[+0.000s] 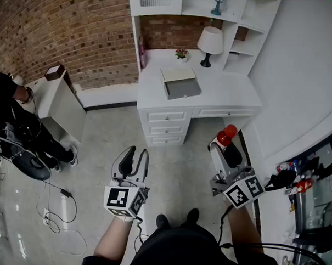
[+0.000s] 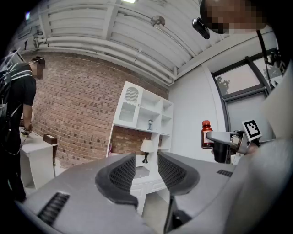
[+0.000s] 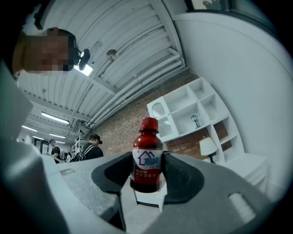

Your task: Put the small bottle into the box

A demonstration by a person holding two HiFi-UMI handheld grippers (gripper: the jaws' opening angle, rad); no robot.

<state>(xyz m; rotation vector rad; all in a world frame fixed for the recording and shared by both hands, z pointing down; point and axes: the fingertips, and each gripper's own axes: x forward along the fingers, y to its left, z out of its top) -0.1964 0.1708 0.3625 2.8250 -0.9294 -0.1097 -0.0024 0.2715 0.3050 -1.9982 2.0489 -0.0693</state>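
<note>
One small red plastic bottle (image 3: pixel 147 157) stands upright, clamped by our right gripper (image 3: pixel 147 176); open grey box (image 1: pixel 181 87) well ahead; left gripper (image 2: pixel 146 171) jaws apart.

Ahead of my left tongs (image 1: pixel 136 158) stood a white desk (image 1: pixel 222 96) with shelves (image 1: pixel 237 17) and a lamp (image 1: pixel 209 43), backed by a brick wall (image 1: pixel 66 31). A white wall (image 1: pixel 306 69) rose right of my right tongs (image 1: pixel 226 144), and pale floor (image 1: pixel 100 137) lay beneath both.

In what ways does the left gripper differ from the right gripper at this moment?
The right gripper is shut on the small bottle, which stands upright; the left gripper holds nothing. The left gripper's jaws leave an empty gap between them; the right gripper's jaws press on the bottle's sides. Both point toward the white desk.
</note>
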